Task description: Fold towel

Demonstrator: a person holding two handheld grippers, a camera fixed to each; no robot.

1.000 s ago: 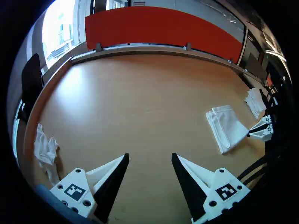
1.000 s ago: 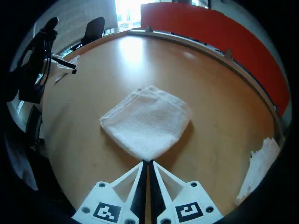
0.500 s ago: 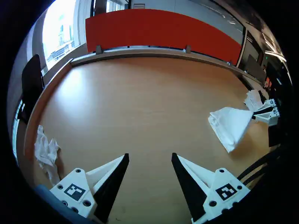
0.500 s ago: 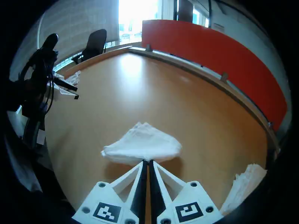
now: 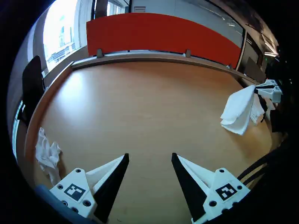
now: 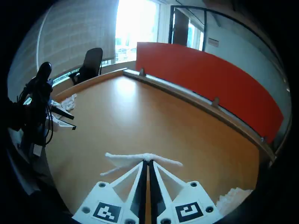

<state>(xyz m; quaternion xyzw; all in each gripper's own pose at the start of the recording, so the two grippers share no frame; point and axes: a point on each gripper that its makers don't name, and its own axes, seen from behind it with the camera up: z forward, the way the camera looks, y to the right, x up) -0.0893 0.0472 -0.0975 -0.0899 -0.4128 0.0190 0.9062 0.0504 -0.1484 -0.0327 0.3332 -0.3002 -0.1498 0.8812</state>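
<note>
My right tool (image 6: 148, 162) was pinched together on the folded white terry towel (image 6: 144, 156), which hung from it over the pale wooden counter (image 6: 123, 112). My left tool (image 5: 149, 155) stood apart, empty. I judged the folding done and only the setting-down left, probably on the stack of folded white cloths (image 6: 233, 198) at 4 o'clock. A crumpled white cloth (image 5: 46, 155) lay at 8 o'clock, unfolded. I could read no writing, only black-and-white square markers (image 5: 74, 191) on the tools.

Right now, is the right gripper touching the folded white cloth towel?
Touching. The right gripper view shows the right gripper shut on an edge of the white cloth towel; in the left gripper view the towel hangs from it.
</note>
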